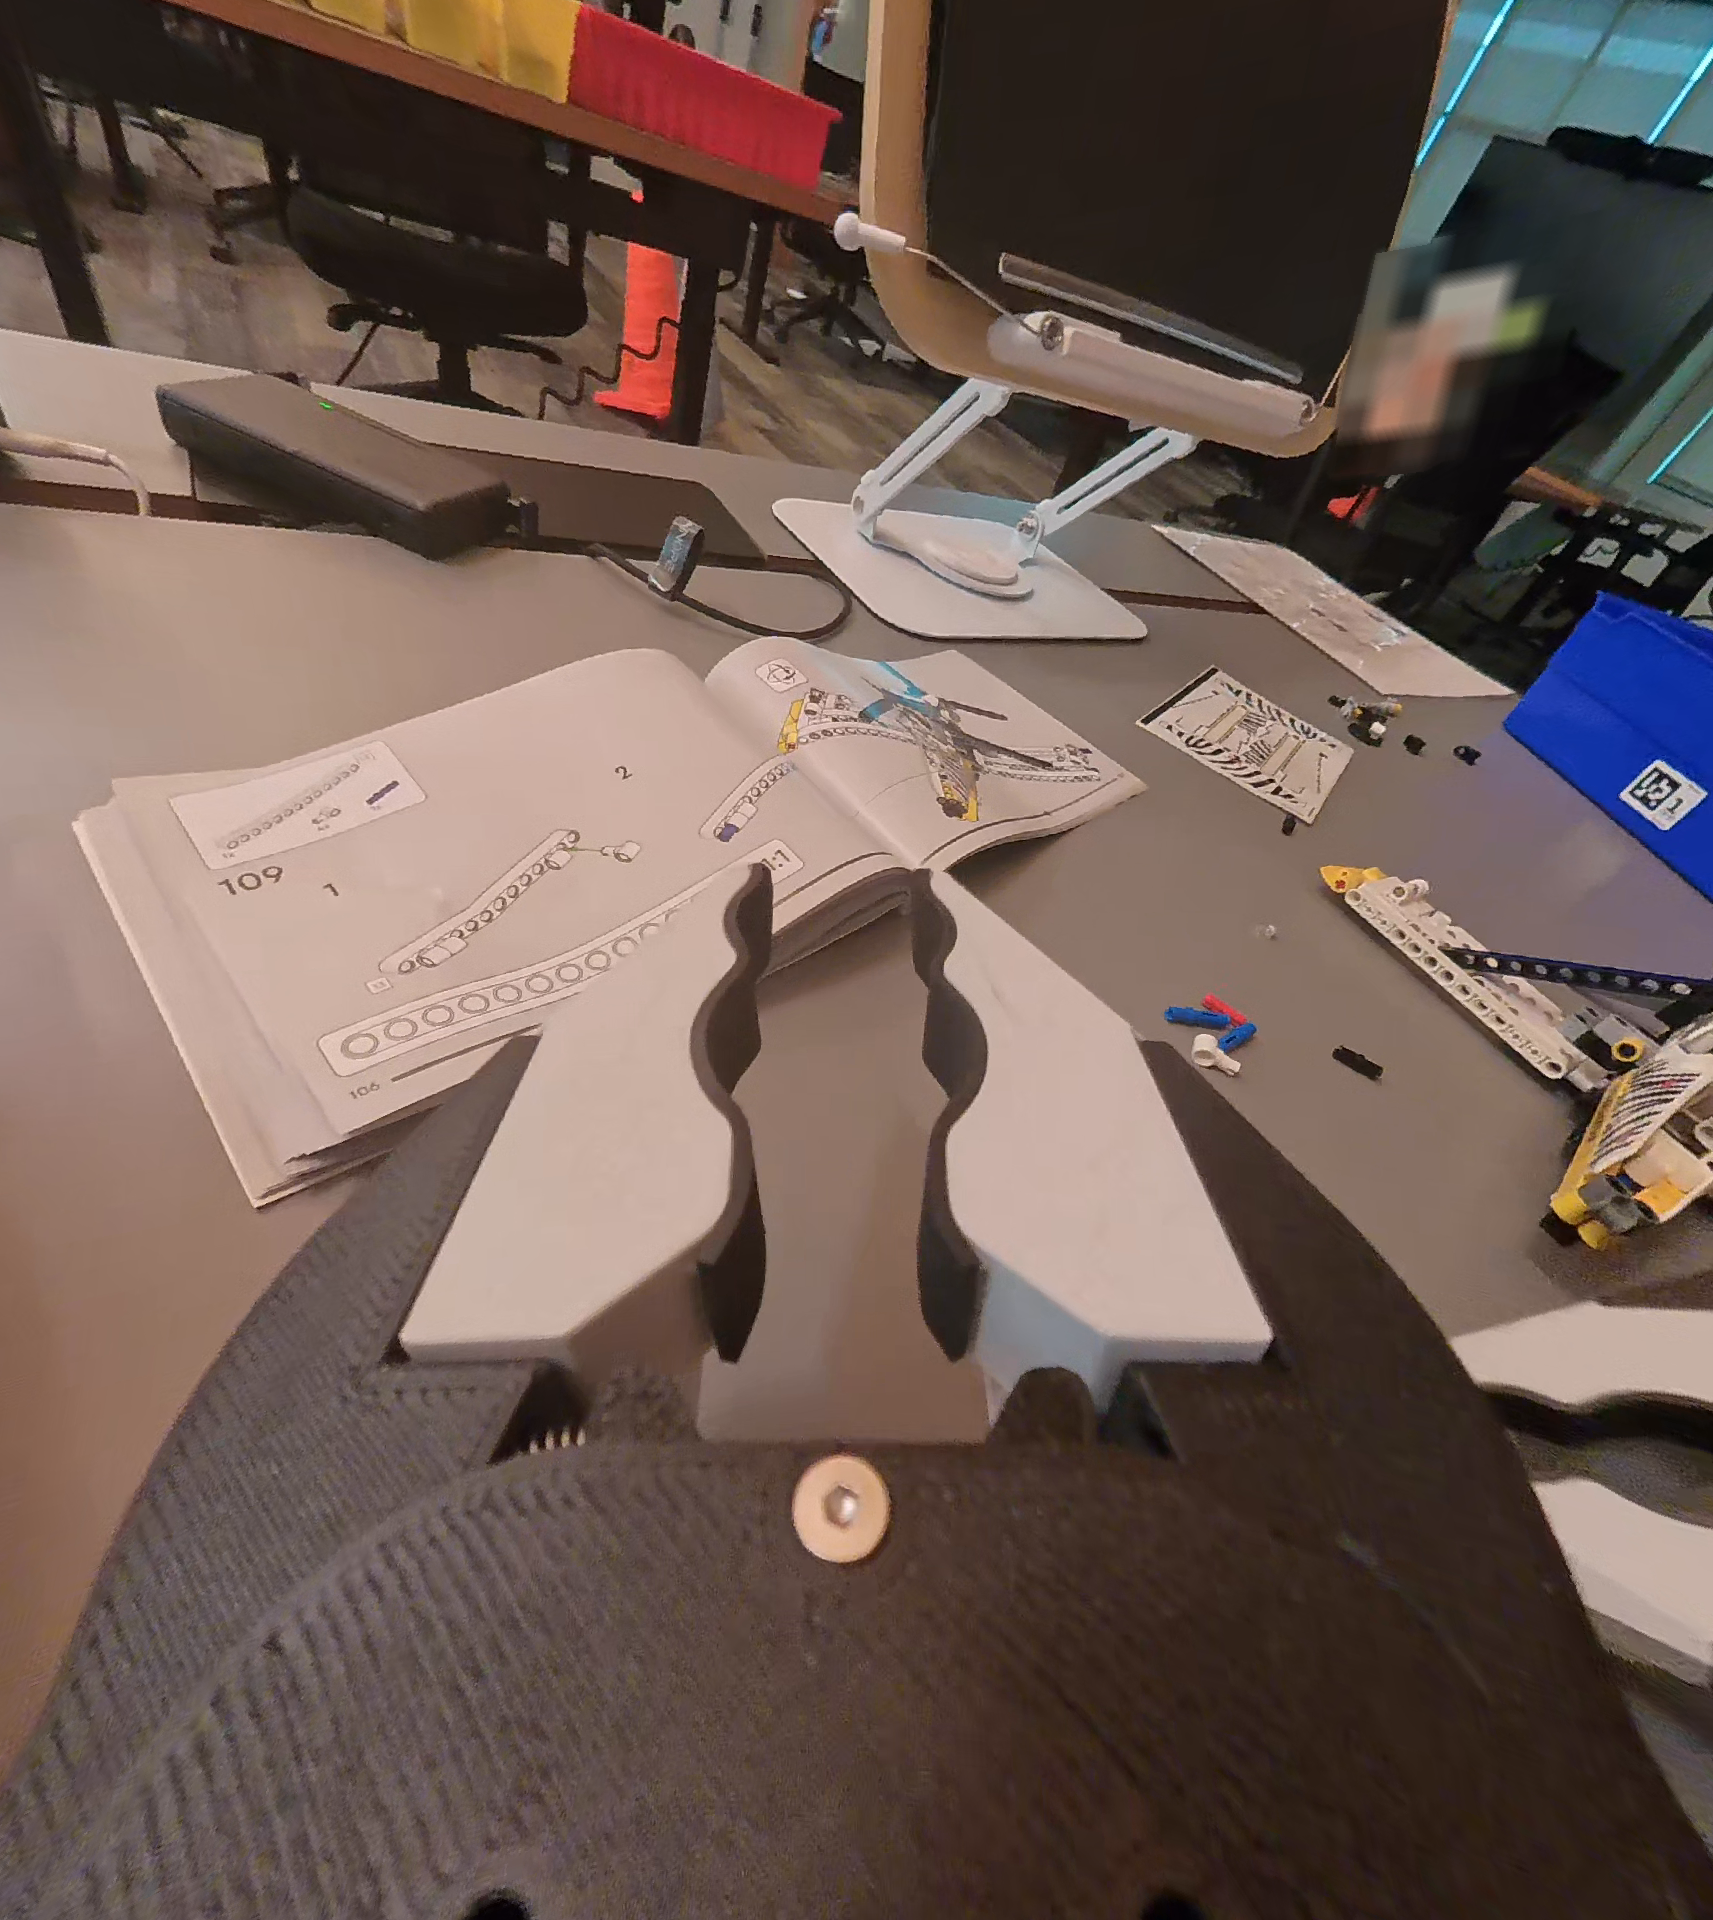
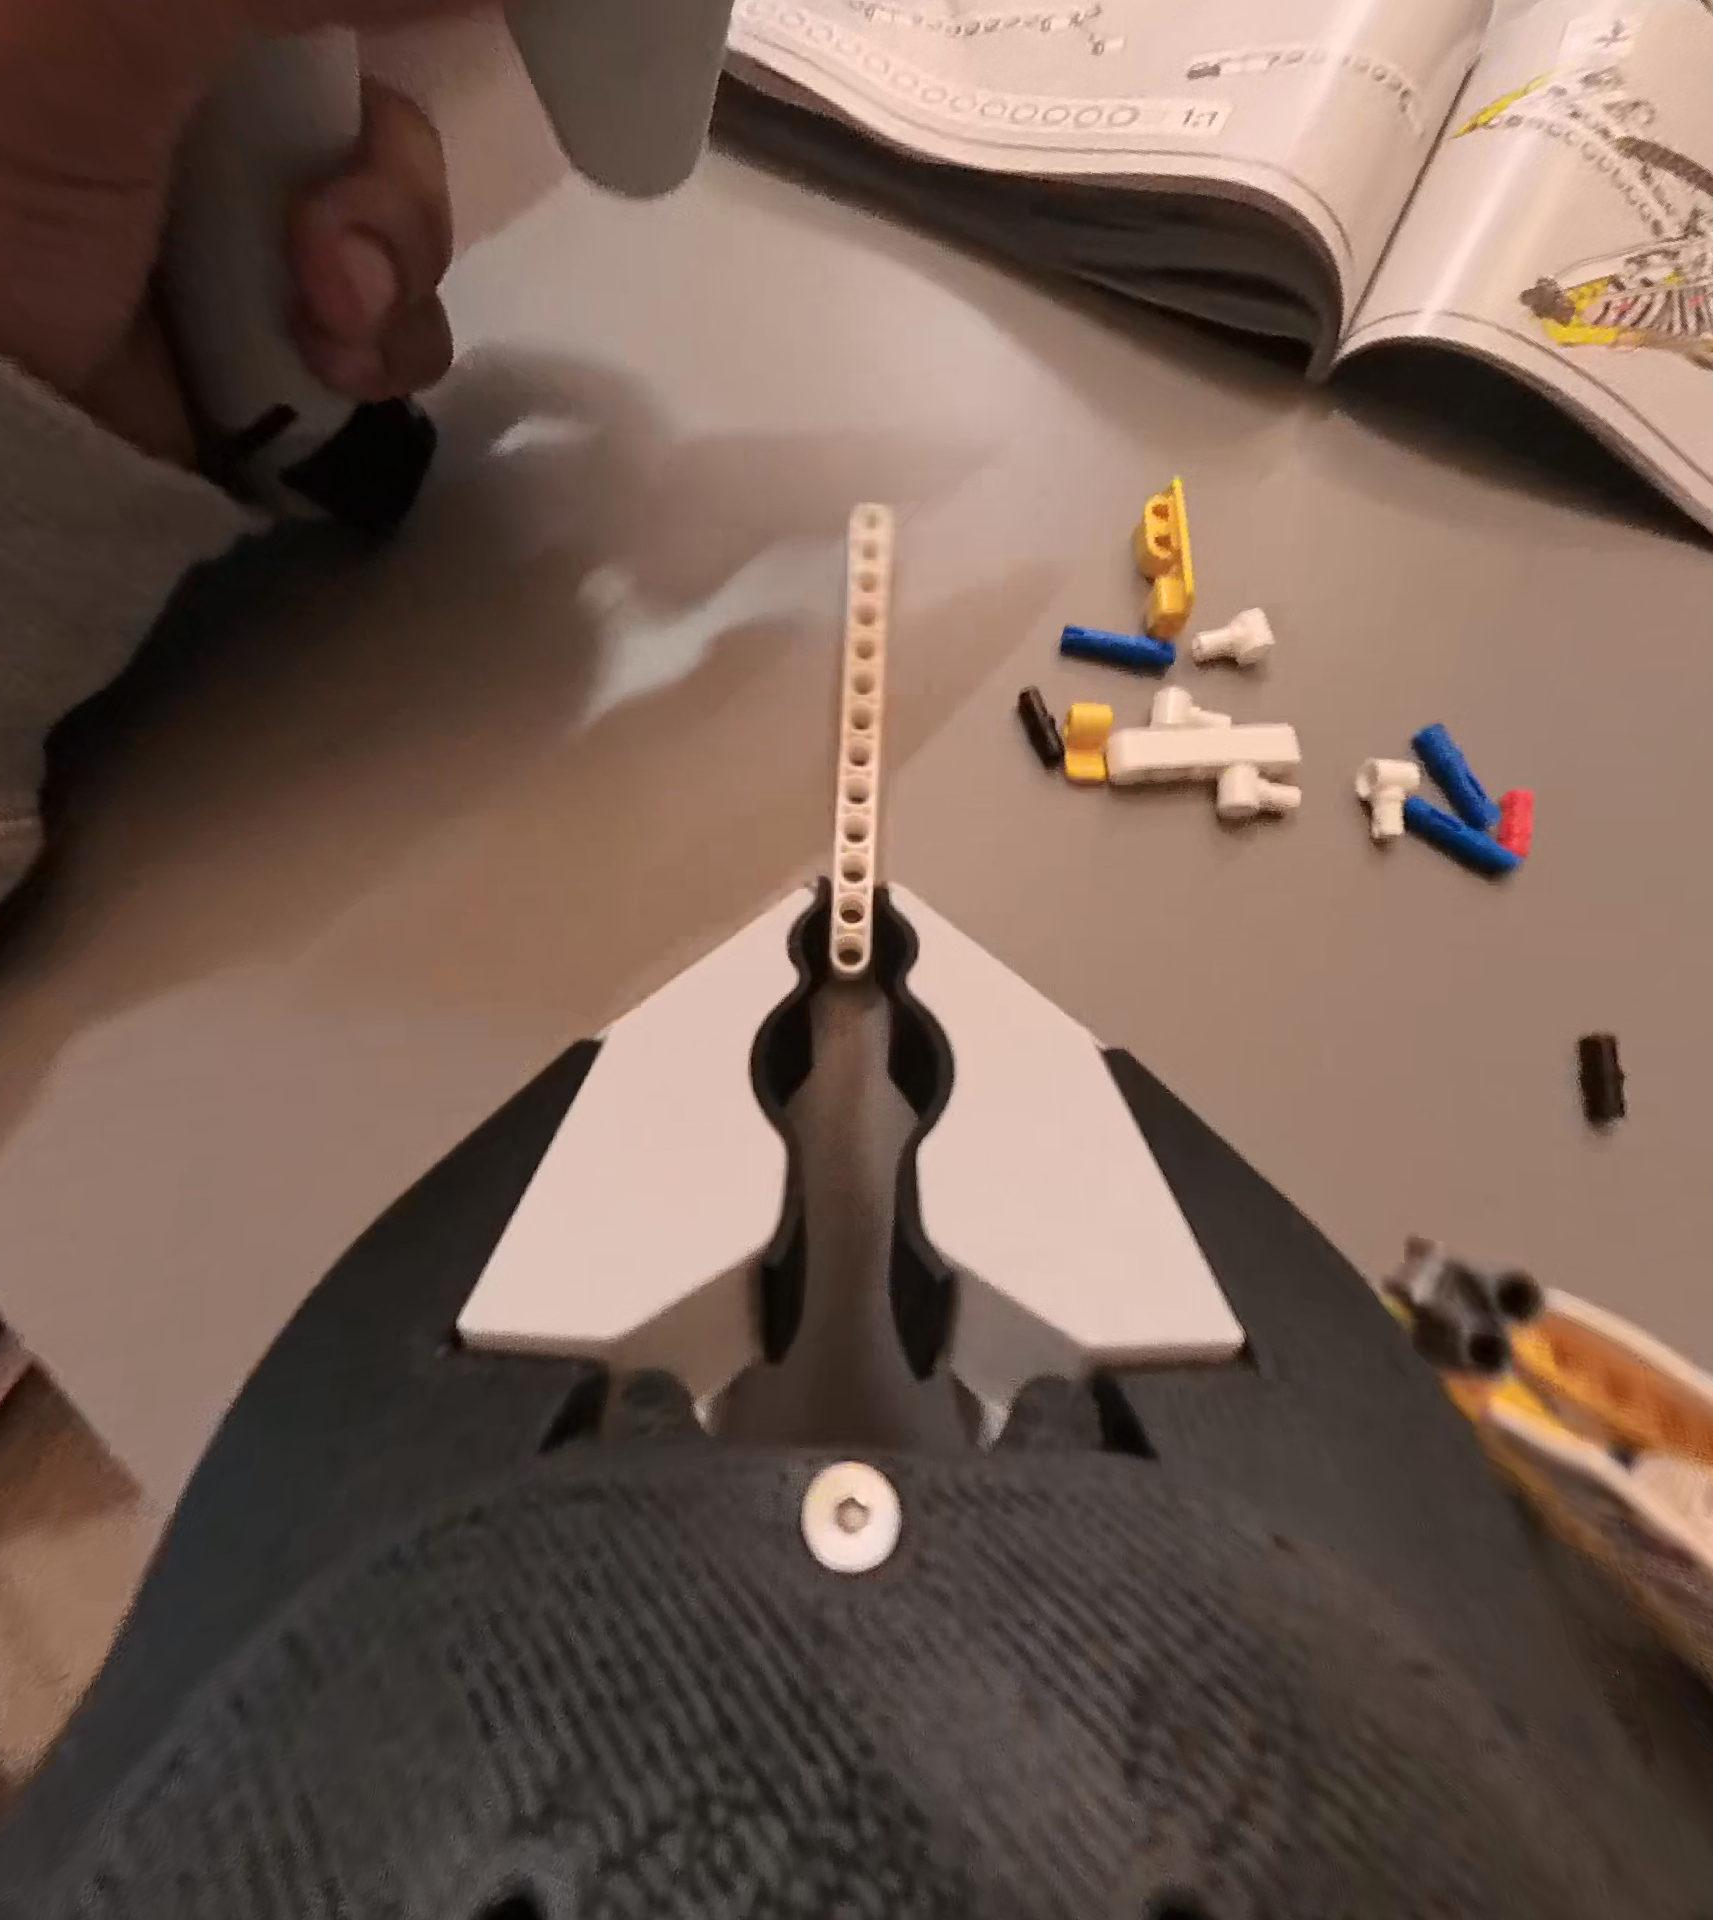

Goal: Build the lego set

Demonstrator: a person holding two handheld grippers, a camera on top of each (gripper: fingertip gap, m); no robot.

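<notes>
Pinching one end of a long white beam (image 2: pixel 863 727) between its fingertips, the right gripper (image 2: pixel 854 914) held it out over the grey table (image 2: pixel 416 1039), the beam pointing straight ahead along the fingers, its far end free. To the beam's right, loose parts (image 2: pixel 1247 717) lay scattered on the table: blue pins, white connectors, yellow pieces, a red pin and two black pins. Farther on lay the open booklet (image 2: pixel 1195 177). At the upper left a hand (image 2: pixel 208 208) gripped a grey handle. At the lower right edge, part of the model (image 2: pixel 1610 1455) showed, blurred.

The left gripper (image 1: pixel 839 914) hung above the table with its fingers spread and nothing between them, its tips over the near edge of the booklet (image 1: pixel 519 862). To its right sat the half-built model (image 1: pixel 1662 1091) in white, yellow and black, with a dark blue beam across it. Between booklet and model lay a few pins (image 1: pixel 1216 1023). Beyond the model were a sticker sheet (image 1: pixel 1241 743) and a blue bin (image 1: pixel 1683 748). A tablet stand (image 1: pixel 956 582) stood behind the booklet, and a black power brick (image 1: pixel 332 468) lay to its left.
</notes>
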